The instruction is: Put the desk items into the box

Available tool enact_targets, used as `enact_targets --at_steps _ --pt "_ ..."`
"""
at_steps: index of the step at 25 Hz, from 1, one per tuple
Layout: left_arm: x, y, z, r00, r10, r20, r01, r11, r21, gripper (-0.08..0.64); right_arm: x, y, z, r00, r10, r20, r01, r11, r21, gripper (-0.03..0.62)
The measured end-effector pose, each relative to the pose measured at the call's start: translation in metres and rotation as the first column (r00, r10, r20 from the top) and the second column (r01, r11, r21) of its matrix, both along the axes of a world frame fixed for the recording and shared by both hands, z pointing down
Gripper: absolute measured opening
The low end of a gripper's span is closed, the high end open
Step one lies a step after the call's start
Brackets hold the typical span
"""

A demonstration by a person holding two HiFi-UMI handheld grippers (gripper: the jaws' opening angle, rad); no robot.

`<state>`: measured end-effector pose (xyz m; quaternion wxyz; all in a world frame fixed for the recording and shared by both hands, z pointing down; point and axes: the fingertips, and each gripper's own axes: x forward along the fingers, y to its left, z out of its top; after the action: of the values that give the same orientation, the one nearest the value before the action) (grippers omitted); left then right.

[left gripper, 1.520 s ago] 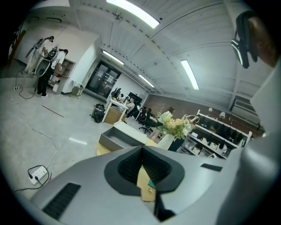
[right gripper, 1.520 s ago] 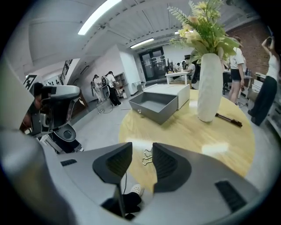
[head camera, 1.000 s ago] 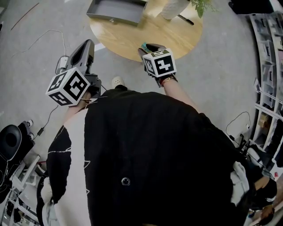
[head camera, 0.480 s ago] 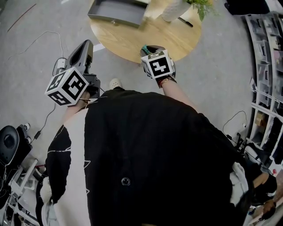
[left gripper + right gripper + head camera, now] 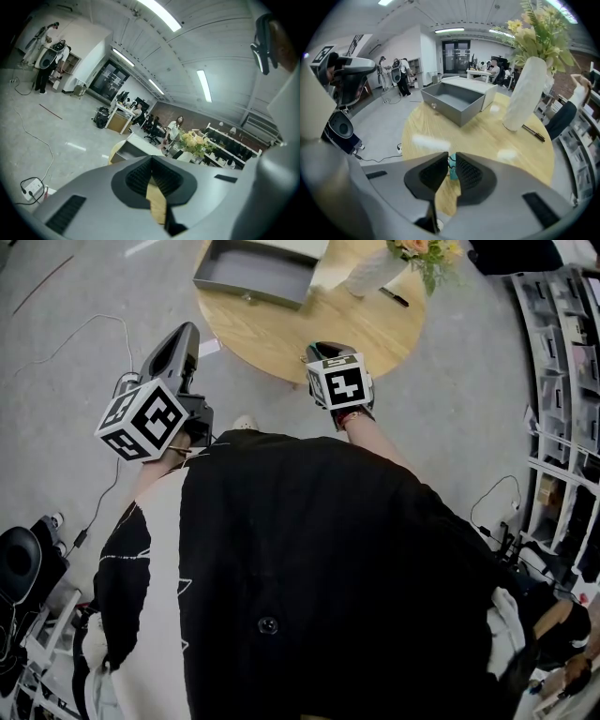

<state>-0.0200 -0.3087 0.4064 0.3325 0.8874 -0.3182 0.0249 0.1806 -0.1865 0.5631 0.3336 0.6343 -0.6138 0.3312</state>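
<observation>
Now the right gripper (image 5: 451,161), low centre in the right gripper view, has just been closing its jaws, and they pinch a small teal item (image 5: 453,166) at the near edge of the round wooden table (image 5: 487,138). The open grey box (image 5: 450,112) sits upper middle on the table, well apart from it. The left gripper (image 5: 151,164), off the table at the head view's left, has its jaw tips together with nothing between them.
</observation>
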Motion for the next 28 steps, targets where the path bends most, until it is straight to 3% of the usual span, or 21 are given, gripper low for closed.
enact_targets --at_steps 4,16,28 --pt "-0.001 -0.008 -0.005 1.000 0.011 -0.012 -0.011 1.000 0.011 0.009 0.003 -0.005 -0.005 0.999 0.041 0.001 -0.041 0.999 0.028 0.014" --pt "-0.010 -0.029 -0.014 0.998 -0.008 -0.055 0.009 1.000 0.016 0.009 0.009 -0.018 -0.021 0.995 0.095 0.010 -0.095 0.994 0.048 0.012" --pt "-0.043 -0.036 -0.017 0.994 -0.084 -0.067 0.085 0.996 0.018 0.009 0.019 -0.073 -0.087 0.992 0.115 0.045 -0.122 0.969 0.214 0.012"
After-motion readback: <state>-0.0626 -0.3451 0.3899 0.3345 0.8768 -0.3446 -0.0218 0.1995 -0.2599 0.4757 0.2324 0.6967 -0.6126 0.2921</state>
